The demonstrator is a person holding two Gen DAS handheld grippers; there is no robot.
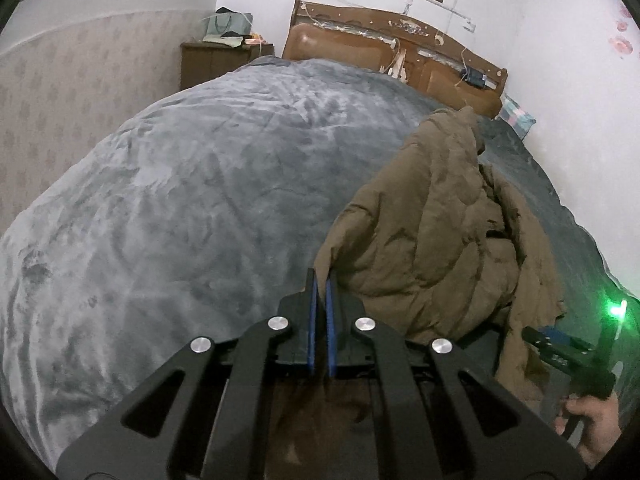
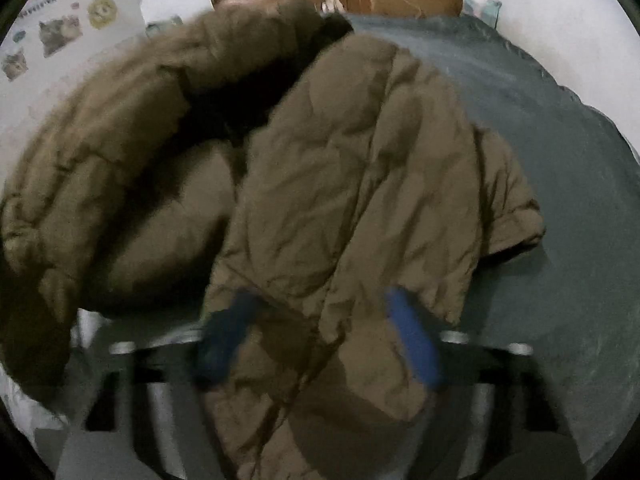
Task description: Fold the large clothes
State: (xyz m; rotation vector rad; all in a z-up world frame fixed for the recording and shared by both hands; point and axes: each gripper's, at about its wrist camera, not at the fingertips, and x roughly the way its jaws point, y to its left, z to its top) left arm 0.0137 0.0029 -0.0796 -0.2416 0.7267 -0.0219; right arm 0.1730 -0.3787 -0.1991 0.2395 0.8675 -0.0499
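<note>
A large brown padded jacket (image 1: 432,220) lies crumpled on the right side of the bed's grey blanket (image 1: 180,200). My left gripper (image 1: 320,280) is shut, its blue pads pinching the jacket's near left corner; more brown fabric hangs under its frame. In the blurred right wrist view the jacket (image 2: 352,160) fills most of the picture. My right gripper (image 2: 320,336) has its jaws apart, with a fold of the jacket's near edge bunched between the blue pads (image 2: 412,340). The left wrist view shows the right gripper (image 1: 536,338) low at the right, held by a hand (image 1: 592,416).
The bed's wooden headboard (image 1: 400,48) stands against the far wall, with a checked pillow (image 1: 516,116) at its right end. A brown nightstand (image 1: 216,60) with bags on it sits left of the headboard. The wallpapered wall runs along the left.
</note>
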